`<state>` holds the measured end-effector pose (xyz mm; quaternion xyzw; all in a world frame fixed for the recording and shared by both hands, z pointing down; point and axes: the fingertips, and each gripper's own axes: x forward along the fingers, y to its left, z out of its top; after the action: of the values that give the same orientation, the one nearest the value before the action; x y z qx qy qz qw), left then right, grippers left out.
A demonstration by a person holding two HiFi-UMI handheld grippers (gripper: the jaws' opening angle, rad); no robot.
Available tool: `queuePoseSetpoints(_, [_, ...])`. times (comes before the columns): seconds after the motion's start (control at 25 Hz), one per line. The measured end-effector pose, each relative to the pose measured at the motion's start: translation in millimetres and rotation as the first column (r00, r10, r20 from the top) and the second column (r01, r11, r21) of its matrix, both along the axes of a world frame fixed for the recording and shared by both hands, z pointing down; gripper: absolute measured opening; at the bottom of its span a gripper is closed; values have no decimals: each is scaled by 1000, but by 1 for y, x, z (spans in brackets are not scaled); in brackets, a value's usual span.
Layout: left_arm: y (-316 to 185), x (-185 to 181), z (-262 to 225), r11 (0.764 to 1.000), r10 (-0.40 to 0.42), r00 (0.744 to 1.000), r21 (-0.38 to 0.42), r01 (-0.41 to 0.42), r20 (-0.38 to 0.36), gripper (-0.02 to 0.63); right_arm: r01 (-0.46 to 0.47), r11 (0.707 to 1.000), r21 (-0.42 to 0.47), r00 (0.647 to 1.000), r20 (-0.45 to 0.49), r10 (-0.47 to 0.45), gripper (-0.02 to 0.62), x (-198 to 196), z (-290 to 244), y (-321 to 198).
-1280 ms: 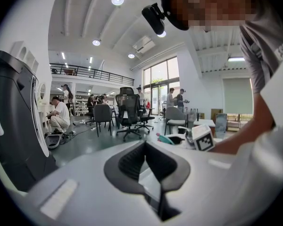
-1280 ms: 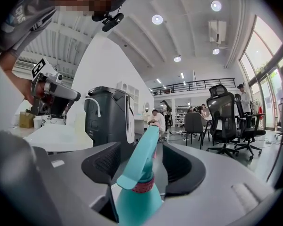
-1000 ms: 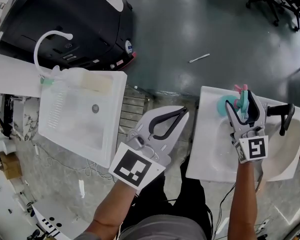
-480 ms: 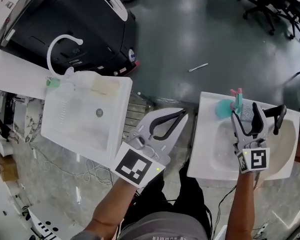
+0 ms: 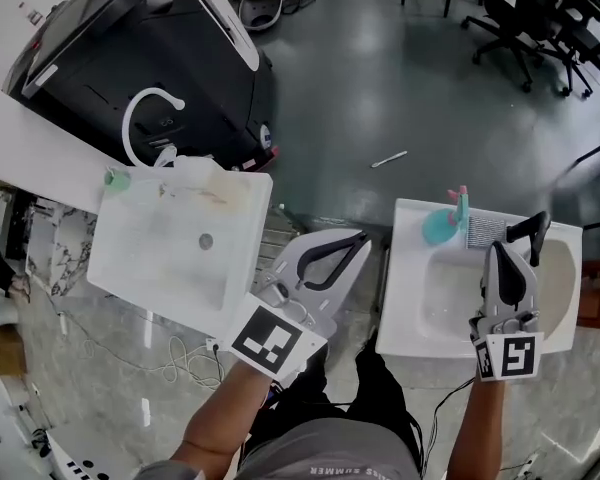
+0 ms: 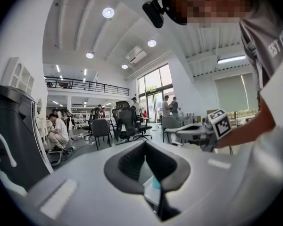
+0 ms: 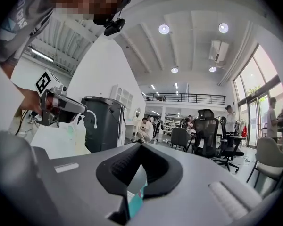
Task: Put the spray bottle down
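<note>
Overhead, the head view shows a person holding two grippers above two white sinks on a grey floor (image 5: 380,88). The teal spray bottle (image 5: 442,228) with a pink trigger sits on the back left corner of the right sink (image 5: 405,308), just beside a black faucet (image 5: 532,232). No gripper touches it.

The right gripper (image 5: 501,249) hangs over that sink's basin, nearer the person and apart from the bottle. Its jaws are pressed together at the tips with nothing between them, as the right gripper view (image 7: 140,145) also shows.

The left gripper (image 5: 363,238) hangs between the two sinks. Its jaws likewise meet at the tips and hold nothing, as its own view (image 6: 145,143) confirms.

The left sink (image 5: 130,258) carries a curved white faucet (image 5: 145,103) at its back edge, and a black unit (image 5: 150,38) stands behind it. Office chairs (image 5: 520,18) stand at the top right.
</note>
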<state>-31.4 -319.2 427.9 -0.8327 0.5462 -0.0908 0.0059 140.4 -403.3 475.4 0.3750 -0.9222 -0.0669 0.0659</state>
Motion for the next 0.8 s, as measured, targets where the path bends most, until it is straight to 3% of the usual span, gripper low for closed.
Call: queuePoseSetpoints(0.8, [84,-1,-103,988,93,996,126,-94,13,3,-3,1000,-29,996,86,5,2,-8,-155,112])
